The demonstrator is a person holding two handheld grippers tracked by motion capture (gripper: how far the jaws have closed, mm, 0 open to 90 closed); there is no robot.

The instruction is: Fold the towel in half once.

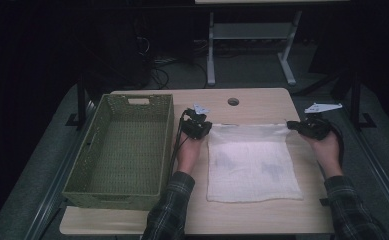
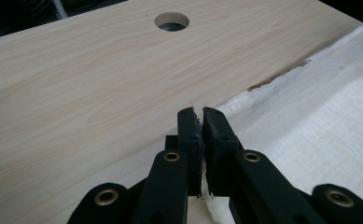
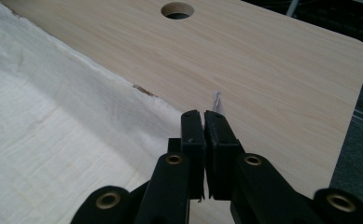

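The left gripper (image 1: 202, 128) and the right gripper (image 1: 296, 126) are squeezed tight, near the desk's far edge. Both forearms reach in from the desk's near edge.

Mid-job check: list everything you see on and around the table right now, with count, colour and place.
White woven cloth: one, white, spread flat on the table's right half, far corners pinched.
Green wicker basket: one, olive green, on the table's left side.
Light wooden table: one, pale wood, round cable hole near the far edge.
Metal desk frame: one, grey, on the floor beyond the table.
Left gripper: one, black, shut on the cloth's far left corner.
Right gripper: one, black, shut on the cloth's far right corner.
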